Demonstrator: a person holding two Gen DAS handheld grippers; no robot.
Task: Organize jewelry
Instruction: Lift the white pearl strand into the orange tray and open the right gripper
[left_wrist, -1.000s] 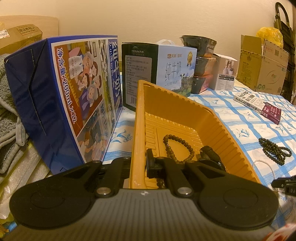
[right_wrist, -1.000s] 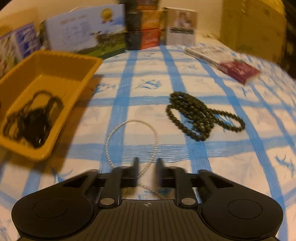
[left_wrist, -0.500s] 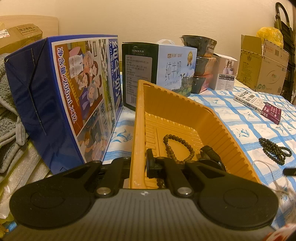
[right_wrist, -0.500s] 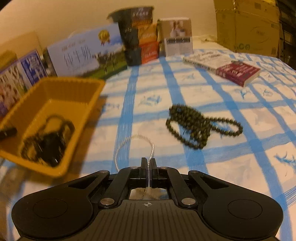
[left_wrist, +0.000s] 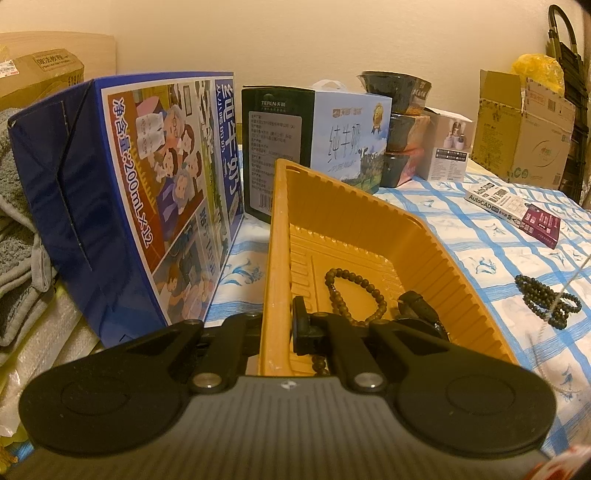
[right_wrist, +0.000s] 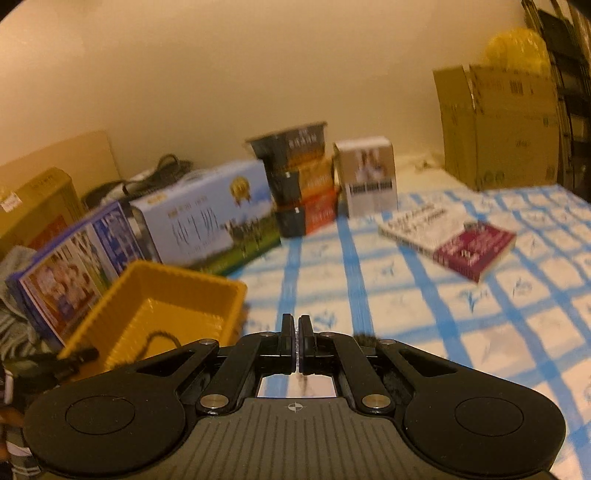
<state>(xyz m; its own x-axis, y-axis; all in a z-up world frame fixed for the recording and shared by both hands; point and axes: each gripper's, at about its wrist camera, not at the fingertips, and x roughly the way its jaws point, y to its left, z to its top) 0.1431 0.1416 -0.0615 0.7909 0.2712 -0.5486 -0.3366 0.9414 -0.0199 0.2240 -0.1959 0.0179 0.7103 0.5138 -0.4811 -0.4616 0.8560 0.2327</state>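
surface: checked cloth (left_wrist: 461, 236) | on it: yellow tray (left_wrist: 436, 240), book (left_wrist: 517, 214), dark beads (left_wrist: 543, 299)

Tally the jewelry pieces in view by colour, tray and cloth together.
Brown bead strand, in the yellow tray: 1
Black piece, in the tray, kind unclear: 1
Dark bead strand, on the checked cloth: 1
Pale chain, pinched in the right gripper: 1
Total: 4

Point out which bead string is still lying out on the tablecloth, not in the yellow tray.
The dark green bead string, coiled on the blue-checked tablecloth right of the yellow tray. The brown bead bracelet lies inside the tray.
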